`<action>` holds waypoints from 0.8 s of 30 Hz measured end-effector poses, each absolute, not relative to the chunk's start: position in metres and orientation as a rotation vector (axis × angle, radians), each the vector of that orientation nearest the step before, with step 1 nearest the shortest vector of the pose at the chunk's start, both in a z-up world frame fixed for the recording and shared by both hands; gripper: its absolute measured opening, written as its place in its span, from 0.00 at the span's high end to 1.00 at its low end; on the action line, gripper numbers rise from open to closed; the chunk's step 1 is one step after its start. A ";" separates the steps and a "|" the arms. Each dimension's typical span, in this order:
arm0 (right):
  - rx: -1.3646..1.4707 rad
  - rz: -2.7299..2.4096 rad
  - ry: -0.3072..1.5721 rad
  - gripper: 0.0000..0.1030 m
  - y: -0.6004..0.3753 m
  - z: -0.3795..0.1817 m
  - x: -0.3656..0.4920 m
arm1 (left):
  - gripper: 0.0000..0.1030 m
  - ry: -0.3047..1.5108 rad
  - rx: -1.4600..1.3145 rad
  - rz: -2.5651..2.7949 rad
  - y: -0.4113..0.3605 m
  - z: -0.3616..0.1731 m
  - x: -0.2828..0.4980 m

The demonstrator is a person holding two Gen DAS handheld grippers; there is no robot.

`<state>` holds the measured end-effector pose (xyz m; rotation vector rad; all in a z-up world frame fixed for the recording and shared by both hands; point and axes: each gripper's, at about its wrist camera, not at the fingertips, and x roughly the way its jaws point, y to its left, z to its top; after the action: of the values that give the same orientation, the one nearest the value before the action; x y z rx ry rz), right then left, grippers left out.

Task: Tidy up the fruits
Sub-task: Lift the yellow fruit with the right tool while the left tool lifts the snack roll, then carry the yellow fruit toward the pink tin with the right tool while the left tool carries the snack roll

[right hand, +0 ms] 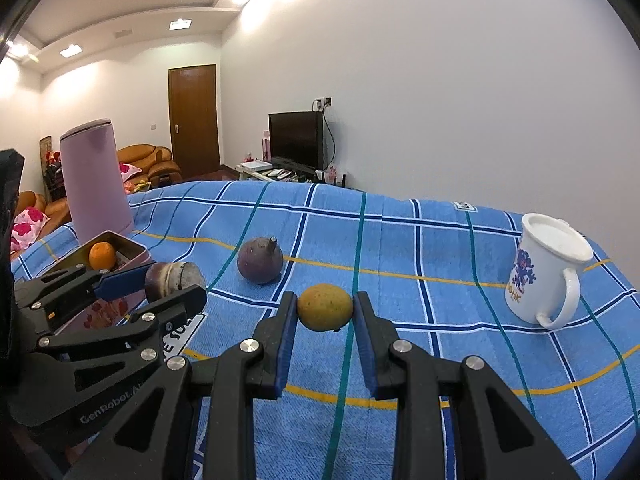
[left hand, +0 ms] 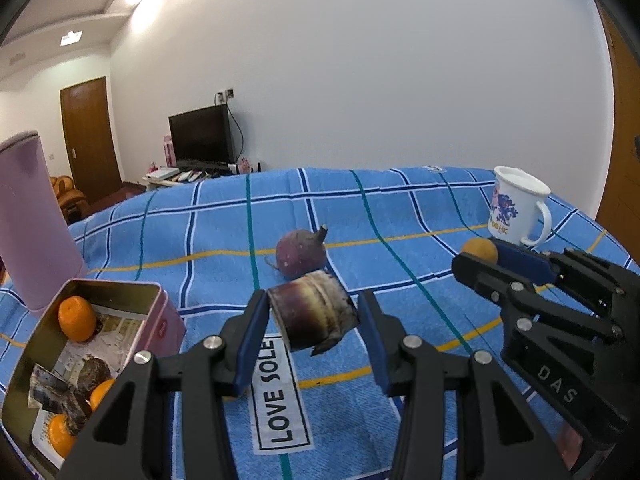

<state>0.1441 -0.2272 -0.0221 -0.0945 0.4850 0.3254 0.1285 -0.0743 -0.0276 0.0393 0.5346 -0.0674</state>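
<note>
Purple-brown cut stalk piece [left hand: 314, 310] pinched between pads of left tool [left hand: 314, 320], lifted clear of the surface [left hand: 400, 220]. Yellow fruit [right hand: 325, 307] gripped in right tool [right hand: 325, 312], jaws pressed onto it. Open tin [left hand: 24, 364] with oranges [left hand: 77, 318] down-left of left tool. Round purple fruit [left hand: 301, 254] just ahead. Advised: keep grip steady, swing left, lower fully into tin before releasing.
</note>
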 end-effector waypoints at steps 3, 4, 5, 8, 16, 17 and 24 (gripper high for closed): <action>-0.094 0.326 0.474 0.71 -0.228 -0.021 0.142 | 0.54 0.519 0.050 -0.063 -0.076 -0.026 0.126; -0.092 0.326 0.471 0.71 -0.228 -0.021 0.141 | 0.54 0.514 0.052 -0.062 -0.076 -0.026 0.124; -0.091 0.325 0.469 0.71 -0.228 -0.021 0.142 | 0.54 0.511 0.052 -0.061 -0.076 -0.025 0.124; -0.087 0.321 0.458 0.71 -0.229 -0.020 0.140 | 0.54 0.501 0.050 -0.057 -0.075 -0.025 0.122; -0.087 0.316 0.420 0.71 -0.232 -0.017 0.132 | 0.54 0.474 0.056 -0.053 -0.075 -0.022 0.116; -0.086 0.316 0.419 0.71 -0.232 -0.017 0.132 | 0.54 0.470 0.057 -0.051 -0.075 -0.022 0.115; -0.087 0.316 0.392 0.71 -0.232 -0.015 0.124 | 0.54 0.454 0.058 -0.048 -0.074 -0.021 0.111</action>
<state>0.1244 -0.2322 -0.0149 -0.0873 0.3919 0.3162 0.1111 -0.0744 -0.0205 0.0580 0.4540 -0.0477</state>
